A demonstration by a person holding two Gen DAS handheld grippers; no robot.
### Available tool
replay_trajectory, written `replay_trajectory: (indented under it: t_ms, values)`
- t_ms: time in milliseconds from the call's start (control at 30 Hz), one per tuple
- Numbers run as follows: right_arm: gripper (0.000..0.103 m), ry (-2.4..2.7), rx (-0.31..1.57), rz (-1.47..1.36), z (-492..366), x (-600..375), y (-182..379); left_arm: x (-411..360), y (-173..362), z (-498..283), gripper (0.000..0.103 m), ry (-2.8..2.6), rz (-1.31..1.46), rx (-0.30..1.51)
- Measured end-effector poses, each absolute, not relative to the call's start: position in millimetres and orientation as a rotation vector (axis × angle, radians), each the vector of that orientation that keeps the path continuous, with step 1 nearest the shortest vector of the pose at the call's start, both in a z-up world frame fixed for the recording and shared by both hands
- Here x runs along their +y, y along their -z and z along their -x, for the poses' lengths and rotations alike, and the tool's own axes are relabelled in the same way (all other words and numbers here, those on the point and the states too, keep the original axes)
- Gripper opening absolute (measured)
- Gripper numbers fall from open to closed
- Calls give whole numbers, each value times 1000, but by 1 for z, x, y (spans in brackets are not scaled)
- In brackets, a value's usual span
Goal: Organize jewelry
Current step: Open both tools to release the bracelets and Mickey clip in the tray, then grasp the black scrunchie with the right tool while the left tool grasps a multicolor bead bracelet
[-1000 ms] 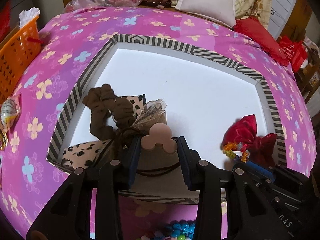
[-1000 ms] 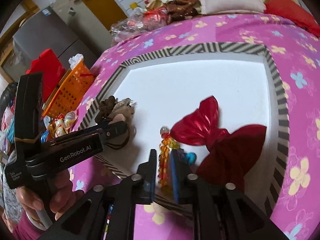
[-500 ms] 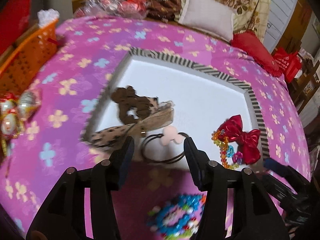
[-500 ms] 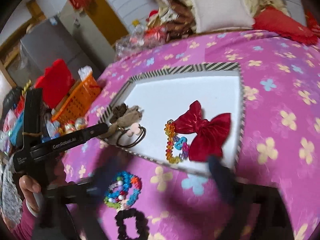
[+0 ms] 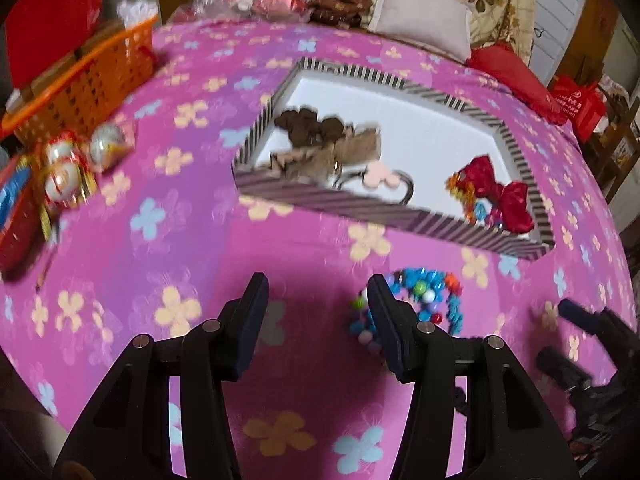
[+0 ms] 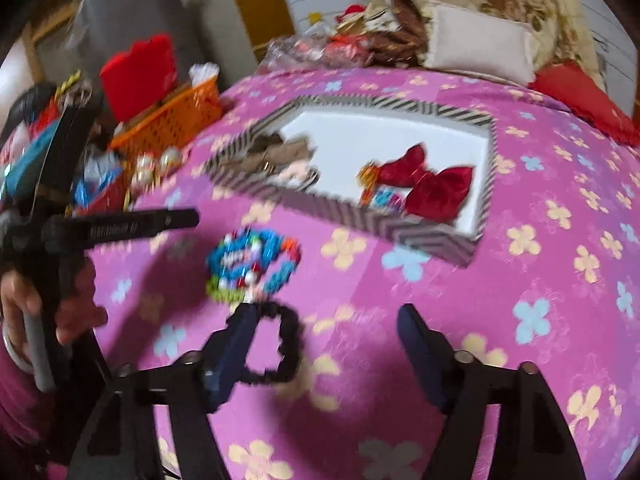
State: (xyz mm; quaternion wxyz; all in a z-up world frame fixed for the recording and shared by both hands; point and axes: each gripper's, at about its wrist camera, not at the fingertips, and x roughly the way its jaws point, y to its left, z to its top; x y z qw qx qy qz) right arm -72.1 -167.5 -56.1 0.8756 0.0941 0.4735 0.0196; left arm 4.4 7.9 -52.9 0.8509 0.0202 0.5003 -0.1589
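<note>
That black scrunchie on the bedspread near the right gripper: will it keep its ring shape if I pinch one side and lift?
Probably not: the black scrunchie looks like ruffled fabric, so it should sag into a loop. It seems light and unlikely to roll. The open right gripper likely grips the ruffles without slipping.

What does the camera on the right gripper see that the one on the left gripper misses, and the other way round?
Only the right wrist view shows the black ruffled scrunchie lying on the cloth by the open right gripper, and the person's hand holding the other tool.

Only the left wrist view shows the open left gripper from behind its own fingers, and the brown scrunchie in the tray plainly.

Both show the striped-rim white tray, red satin bow, multicoloured bead bracelet and orange basket.
</note>
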Motion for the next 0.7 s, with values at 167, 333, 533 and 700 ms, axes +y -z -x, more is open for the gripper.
replay_trajectory:
  t_ms: [167,333,533,700]
  values:
    - [50,-58,1014,-179,65,-160,74,13,73,-12,51,346,30,1127]
    - [47,-65,1022,-157,62,-155,81,3,74,-14,51,364,-7,1116]
    - [46,-61,1027,-138,61,-155,84,-17,78,-10,51,402,-89,1102]
    - [46,-62,1024,-114,62,-153,85,-24,82,-12,51,409,-113,1107]
